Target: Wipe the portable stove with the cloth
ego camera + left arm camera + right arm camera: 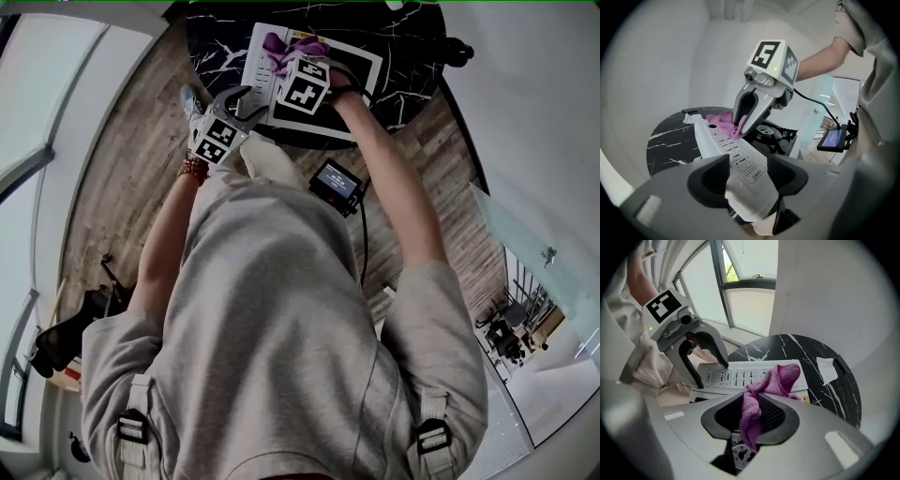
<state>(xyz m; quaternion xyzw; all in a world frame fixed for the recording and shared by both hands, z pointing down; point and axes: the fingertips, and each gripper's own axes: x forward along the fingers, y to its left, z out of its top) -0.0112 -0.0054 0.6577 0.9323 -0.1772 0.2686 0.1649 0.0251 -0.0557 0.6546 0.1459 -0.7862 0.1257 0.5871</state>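
The white portable stove [361, 66] lies on a round black marble table [216, 37]. Its printed side panel [740, 157] and black burner [766, 131] show in the left gripper view. My right gripper [752, 420] points steeply down, shut on a pink cloth [780, 378] that drapes onto the stove's panel [736, 376]. In the head view the cloth [291, 45] sits at the stove's far end, under the right gripper [296, 64]. My left gripper [747, 176] is closed on the stove's near corner, which fills the gap between its jaws; it also shows in the head view [251, 103].
A small screen device [336, 181] hangs on a cable by the table's near edge. A white paper scrap [826, 369] and a dark strip [841, 365] lie on the table beyond the stove. Wooden floor surrounds the table, and a window stands behind it.
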